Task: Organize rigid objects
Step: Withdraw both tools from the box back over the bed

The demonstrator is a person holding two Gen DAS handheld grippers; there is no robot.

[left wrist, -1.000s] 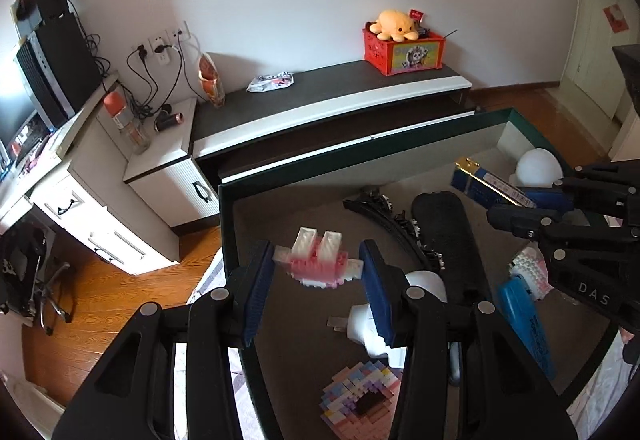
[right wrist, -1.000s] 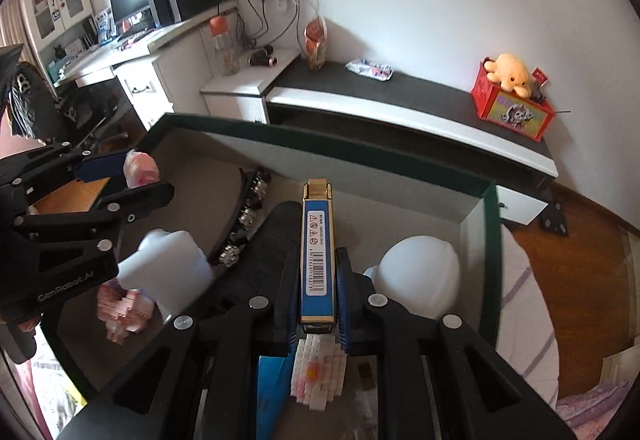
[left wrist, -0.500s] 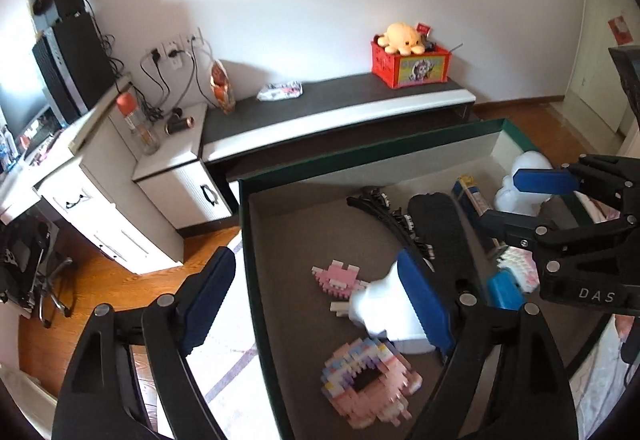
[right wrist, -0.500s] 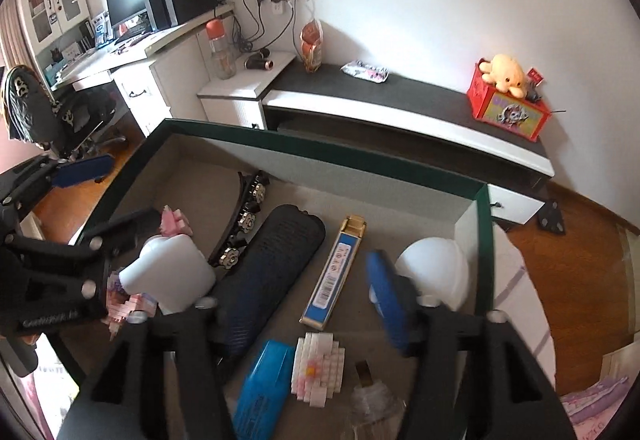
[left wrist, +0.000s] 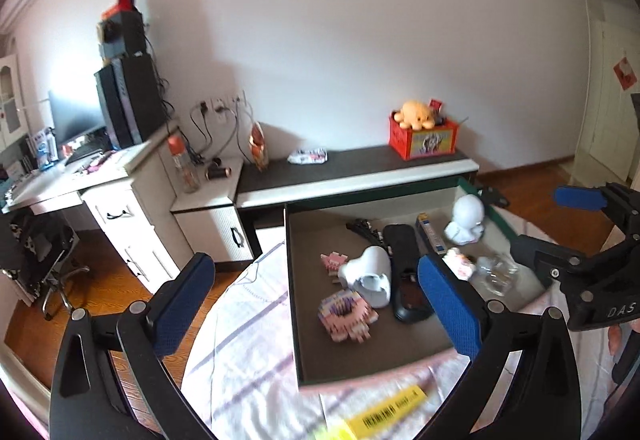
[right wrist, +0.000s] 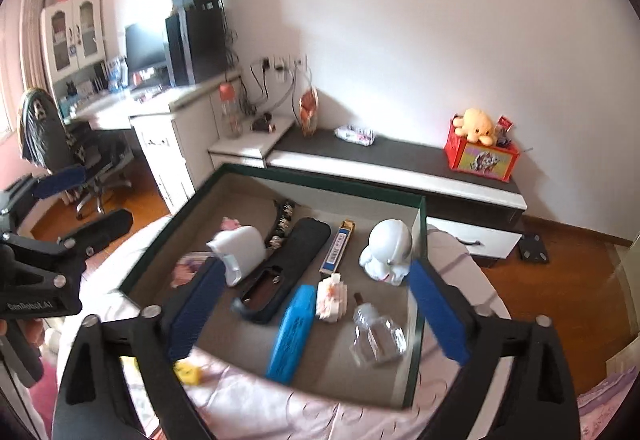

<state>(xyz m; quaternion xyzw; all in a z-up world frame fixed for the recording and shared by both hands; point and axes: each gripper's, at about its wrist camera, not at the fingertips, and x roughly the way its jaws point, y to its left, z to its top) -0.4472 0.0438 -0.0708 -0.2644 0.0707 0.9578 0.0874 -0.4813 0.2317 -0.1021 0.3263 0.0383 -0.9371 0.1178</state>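
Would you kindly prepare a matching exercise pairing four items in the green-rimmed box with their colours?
Things:
1. eyeglass case
2. round-headed figurine
3. flat rectangular case
4. small bottle

Colours:
A. clear
B. black
C. white
D. bright blue

Pairs: 1-B, 2-C, 3-D, 4-A

We see a plain white wall (left wrist: 360,19) behind a long low cabinet (left wrist: 352,169) with a dark top, a white desk (left wrist: 72,179) with a monitor (right wrist: 144,47) at far left, and a wood floor (right wrist: 560,272).
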